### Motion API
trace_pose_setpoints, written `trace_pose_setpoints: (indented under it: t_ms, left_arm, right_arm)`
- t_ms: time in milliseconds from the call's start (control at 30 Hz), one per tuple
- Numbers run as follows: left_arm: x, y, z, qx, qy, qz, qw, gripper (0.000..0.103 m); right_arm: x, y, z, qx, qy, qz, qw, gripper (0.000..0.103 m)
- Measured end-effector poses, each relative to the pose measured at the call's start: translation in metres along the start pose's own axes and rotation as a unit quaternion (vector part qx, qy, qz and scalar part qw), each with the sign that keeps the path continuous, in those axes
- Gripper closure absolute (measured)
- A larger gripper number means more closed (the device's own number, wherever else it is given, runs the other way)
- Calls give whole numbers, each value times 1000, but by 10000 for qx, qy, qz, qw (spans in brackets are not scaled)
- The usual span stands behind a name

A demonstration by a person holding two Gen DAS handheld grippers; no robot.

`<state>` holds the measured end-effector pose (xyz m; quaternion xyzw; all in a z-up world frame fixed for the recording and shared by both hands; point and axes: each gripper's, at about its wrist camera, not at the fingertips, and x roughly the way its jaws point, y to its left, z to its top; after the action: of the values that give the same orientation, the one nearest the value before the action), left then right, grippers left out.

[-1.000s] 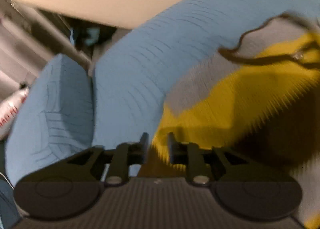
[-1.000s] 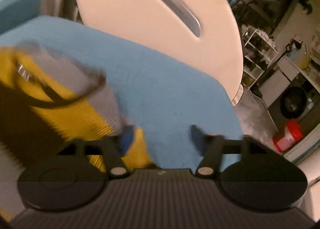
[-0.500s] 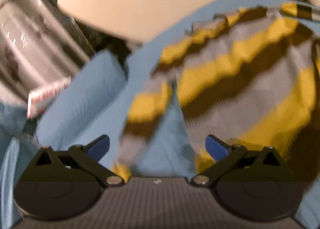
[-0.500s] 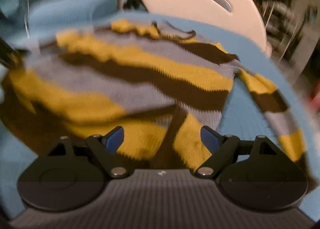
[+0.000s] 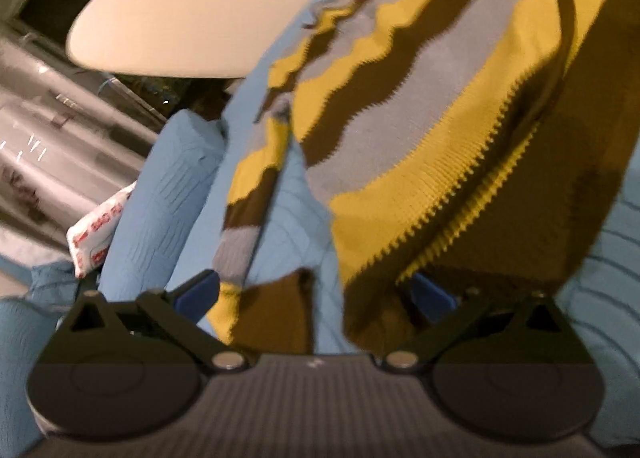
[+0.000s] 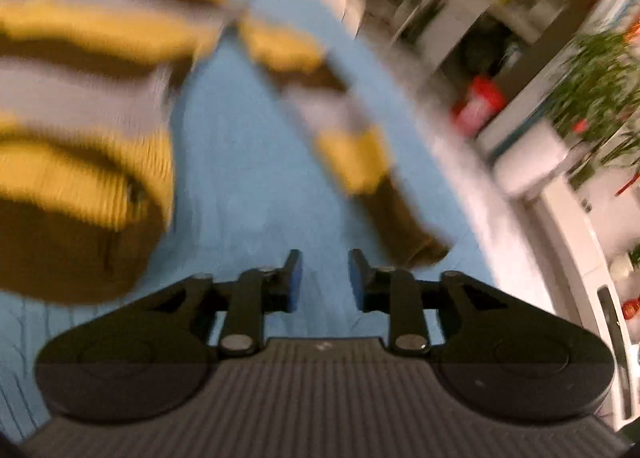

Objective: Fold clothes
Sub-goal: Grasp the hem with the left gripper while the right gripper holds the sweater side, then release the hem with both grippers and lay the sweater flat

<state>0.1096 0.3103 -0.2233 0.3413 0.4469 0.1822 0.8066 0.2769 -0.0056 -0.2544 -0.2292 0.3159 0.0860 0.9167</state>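
Black linkage arms, blue-padded fingers (image 6: 294, 278), silver pivot screws (image 6: 237, 342) — ribbed grey housing (image 6: 320, 386).

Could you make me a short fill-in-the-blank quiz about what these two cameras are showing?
1. The striped sweater lies on a ____ cover.
2. The sweater's stripes are yellow, brown and ____.
3. Between the right gripper fingers there is ____.
4. The left gripper jaws stand wide ____.

Missing words: blue; grey; nothing; open

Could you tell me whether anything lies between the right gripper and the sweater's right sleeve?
Nothing visible does. Only bare blue cover separates the right gripper, whose jaws are closing on nothing, from the striped sleeve of the sweater.
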Motion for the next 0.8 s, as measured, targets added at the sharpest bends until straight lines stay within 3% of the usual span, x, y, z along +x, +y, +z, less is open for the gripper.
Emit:
trace_pose_setpoints:
  t_ms: [33, 67, 100, 133, 200, 267, 400, 433, 467, 567, 633, 733, 800]
  left_arm:
    - [5, -2, 3, 12, -123, 20, 9999, 2]
    - [8, -4, 4, 3, -185, 14, 9998, 21]
    - [10, -2, 6, -107, -172, -83, 9998, 70]
    - [14, 3, 9, -277, -134, -230, 9993, 95]
    - [17, 10, 13, -529, -116, -401, 9977, 95]
    - [8, 17, 11, -733, -314, -353, 9962, 95]
    - [-7, 35, 5, -1171, -496, -250, 9916, 96]
    - [-10, 39, 3, -1280, -516, -270, 9901, 96]
    - [-15, 43, 0, -1411, -544, -296, 9881, 96]
    - [-33, 55, -10, -1710, -659, -382, 9823, 96]
    - [-49, 59, -16, -1872, -718, -571, 9780, 96]
    - [-71, 70, -24, -2424, -669, -1196, 9605, 99]
    - [-72, 68, -27, -2470, -446, -1531, 9558, 99]
  right_arm:
    - [-12, 3, -2, -17, -286, 299, 9991, 45]
    - [-22, 8, -3, -74, -533, 623, 9966, 35]
    - [-26, 18, -5, -249, -665, 933, 9931, 30]
    - [-29, 28, -7, -473, -751, 1057, 9904, 30]
    - [-30, 47, -8, -948, -930, 1134, 9846, 30]
    - [-22, 76, -10, -1752, -1142, 965, 9731, 30]
    - [6, 108, -9, -2989, -1143, 442, 9464, 35]
    - [13, 109, -9, -3167, -1198, 225, 9407, 45]
    - [15, 105, -8, -3201, -1136, 141, 9404, 93]
    - [13, 88, -4, -2975, -1233, 184, 9466, 93]
    - [-13, 67, -5, -2697, -1540, 268, 9502, 94]
    - [-52, 39, -8, -2384, -1913, 270, 9517, 94]
    - [-78, 25, -13, -2378, -2016, 286, 9497, 94]
